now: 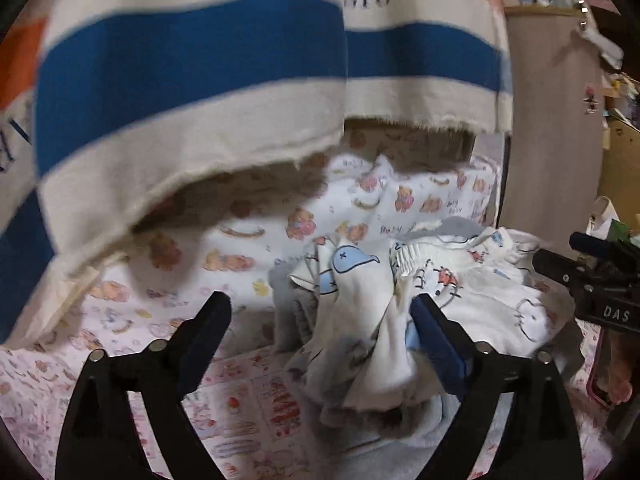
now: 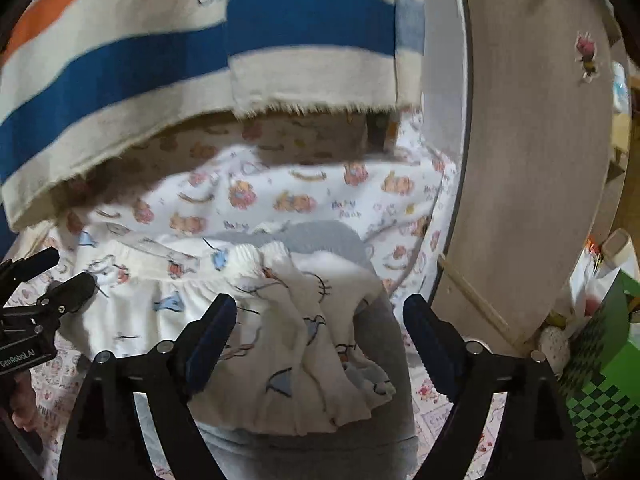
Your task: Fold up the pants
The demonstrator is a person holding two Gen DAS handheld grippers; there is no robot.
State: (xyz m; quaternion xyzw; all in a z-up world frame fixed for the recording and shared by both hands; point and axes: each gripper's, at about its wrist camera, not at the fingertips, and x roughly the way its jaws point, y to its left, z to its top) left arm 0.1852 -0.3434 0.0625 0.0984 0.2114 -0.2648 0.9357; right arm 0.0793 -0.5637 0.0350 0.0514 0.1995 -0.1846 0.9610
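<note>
Small white pants (image 1: pixel 360 320) with blue whale and cartoon prints lie crumpled on the printed bedsheet, their elastic waistband (image 1: pixel 412 258) bunched up. In the right wrist view the same pants (image 2: pixel 304 344) lie spread over a grey garment (image 2: pixel 384 360). My left gripper (image 1: pixel 320 312) is open, its right finger touching the pants' fabric, nothing clamped. My right gripper (image 2: pixel 316 316) is open, its fingers on either side of the pants' middle. The right gripper also shows in the left wrist view (image 1: pixel 600 280), and the left gripper in the right wrist view (image 2: pixel 44 296).
A cream cloth (image 1: pixel 192 80) with blue and orange stripes hangs over the far side. A bear-print sheet (image 1: pixel 420 196) lies behind the pants. A wooden cabinet panel (image 2: pixel 528 160) stands at the right, with a green checked box (image 2: pixel 600 380) beside it.
</note>
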